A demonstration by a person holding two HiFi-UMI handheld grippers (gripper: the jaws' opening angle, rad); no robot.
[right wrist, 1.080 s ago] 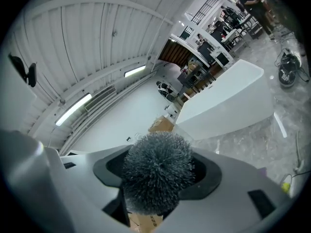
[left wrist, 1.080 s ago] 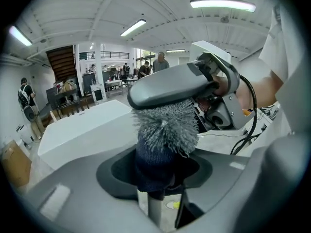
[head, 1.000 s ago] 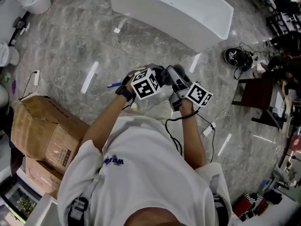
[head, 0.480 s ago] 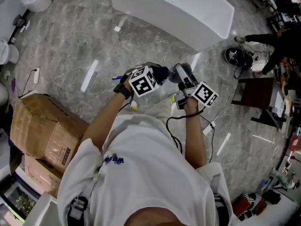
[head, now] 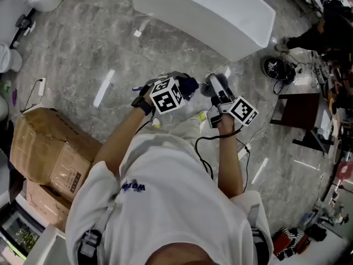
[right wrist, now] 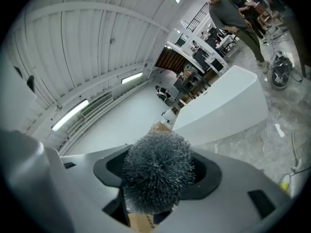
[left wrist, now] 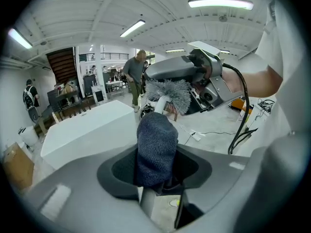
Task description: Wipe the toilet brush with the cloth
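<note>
The left gripper [head: 181, 87] pinches the cloth [left wrist: 156, 147], jaws just eased slightly wider. The right gripper [head: 215, 88] clamps the toilet brush [right wrist: 158, 171], shifted slightly outward above the floor [head: 83, 54]. The cloth sits just beside the toilet brush's bristles, so wiping looks underway.

Workshop hall: ceiling strip lights [left wrist: 221, 3], cardboard boxes [head: 47, 148], stone floor [head: 83, 54].

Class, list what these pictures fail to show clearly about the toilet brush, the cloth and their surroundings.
1. Handle of the toilet brush: right gripper view; its bristle head hides it and where the jaws clamp it.
2. Whether the cloth touches the brush: left gripper view, the cloth overlaps it; head view, too small, behind the marker cubes.
3. White counter: head view, cut off by the top edge.
</note>
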